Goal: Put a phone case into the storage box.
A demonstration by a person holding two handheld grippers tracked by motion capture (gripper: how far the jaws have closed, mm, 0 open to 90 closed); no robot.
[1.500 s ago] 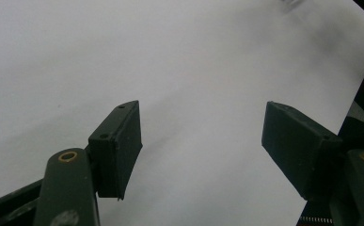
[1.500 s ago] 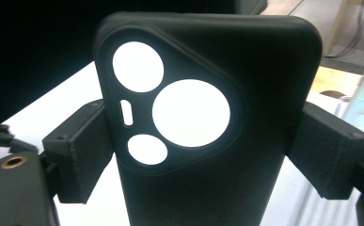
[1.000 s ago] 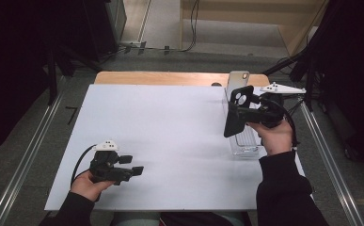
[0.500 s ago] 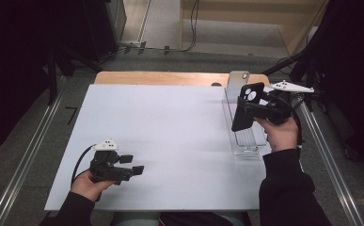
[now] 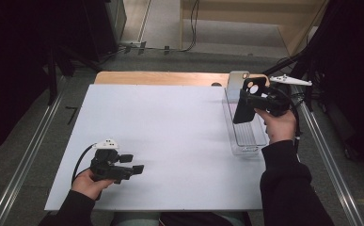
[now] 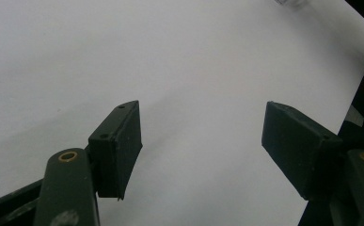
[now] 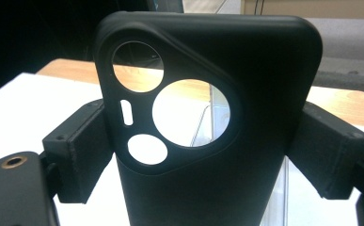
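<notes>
The case's [image 7: 208, 141] lower end is cut off in the right gripper view. Near the front edge, the left gripper [image 5: 131, 168] rests on the table [image 5: 170, 122], jaws apart, empty. Farther off, the right gripper [image 5: 246, 102] clamps the black case above the clear tray [image 5: 248, 139].

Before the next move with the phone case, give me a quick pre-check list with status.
1. Grip on the black phone case: right hand-held gripper has its pads pressed on both side edges. Ok.
2. Case position: held upright above the clear tray. Ok.
3. Grey phone standing at the tray's far end: clearance from the case, cannot tell.
4. Left hand-held gripper: jaws open, nothing between them, low over the white table. Ok.
5. Case seated squarely in the pads: looks level in the right gripper view. Ok.
</notes>
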